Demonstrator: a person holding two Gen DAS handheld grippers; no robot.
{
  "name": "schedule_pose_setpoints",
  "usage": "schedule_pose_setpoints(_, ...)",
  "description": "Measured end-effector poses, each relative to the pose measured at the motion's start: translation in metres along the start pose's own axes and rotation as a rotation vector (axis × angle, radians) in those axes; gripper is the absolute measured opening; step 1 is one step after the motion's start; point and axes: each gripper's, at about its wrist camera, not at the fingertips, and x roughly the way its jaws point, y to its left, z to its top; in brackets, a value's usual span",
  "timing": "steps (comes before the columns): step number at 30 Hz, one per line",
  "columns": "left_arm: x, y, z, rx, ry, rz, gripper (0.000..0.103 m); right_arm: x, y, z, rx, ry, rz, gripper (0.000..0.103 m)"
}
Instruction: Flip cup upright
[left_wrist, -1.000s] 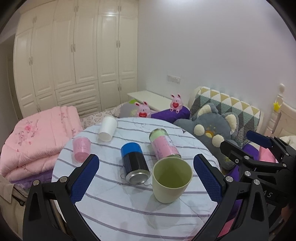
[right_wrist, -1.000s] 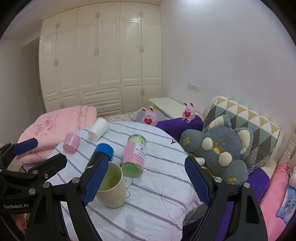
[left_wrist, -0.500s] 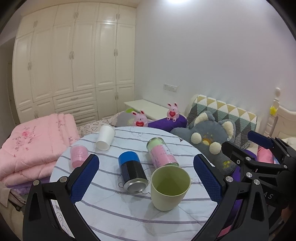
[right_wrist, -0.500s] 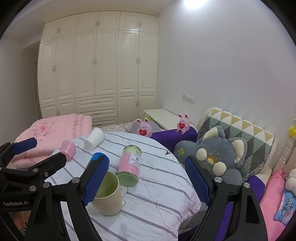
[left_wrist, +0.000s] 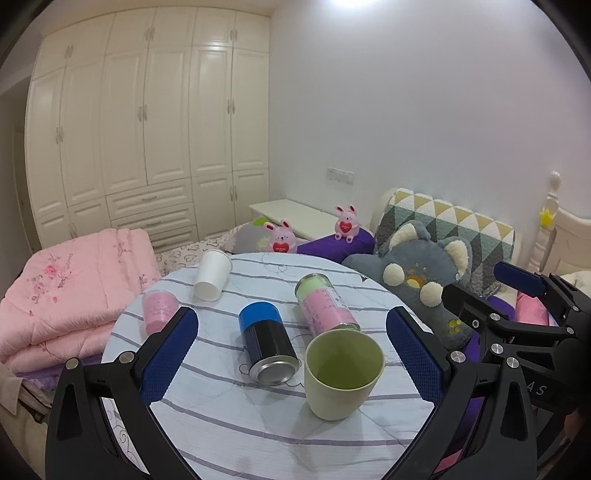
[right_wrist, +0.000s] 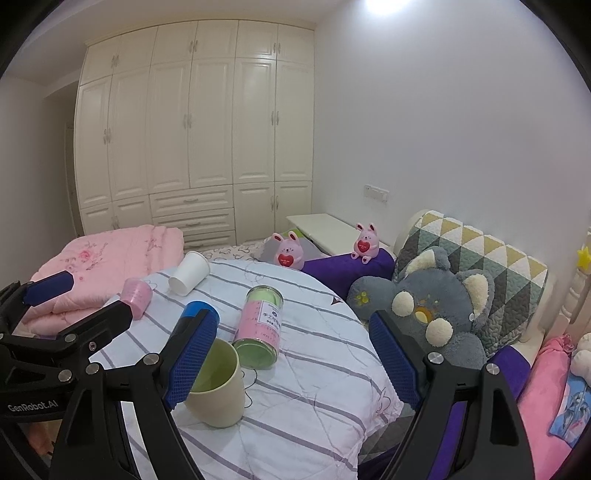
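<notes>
We hold the left gripper (left_wrist: 291, 354) and right gripper (right_wrist: 291, 358) with fingers spread, gripping nothing. Nearest, the green cup (left_wrist: 343, 373) stands upright on the striped bench (left_wrist: 258, 424). Behind it lie a blue-capped can (left_wrist: 266, 341) and pink canister (left_wrist: 325, 304); farther off, a pink cup (left_wrist: 159, 308), seemingly upside down, and a tipped white cup (left_wrist: 212, 271).

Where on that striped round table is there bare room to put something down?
Bare cloth lies along the table's right side, beside the green cup and pink canister, and at its near edge. The far left is crowded: white cup, pink cup, blue-capped can.
</notes>
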Motion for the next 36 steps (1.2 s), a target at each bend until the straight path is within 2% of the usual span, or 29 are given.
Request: schedule_pose_setpoints(36,-0.0018,0.0012,-0.0004,0.020,-0.012,0.021,0.103,0.0033,0.0012,-0.0025,0.009,0.015,0.003,0.086)
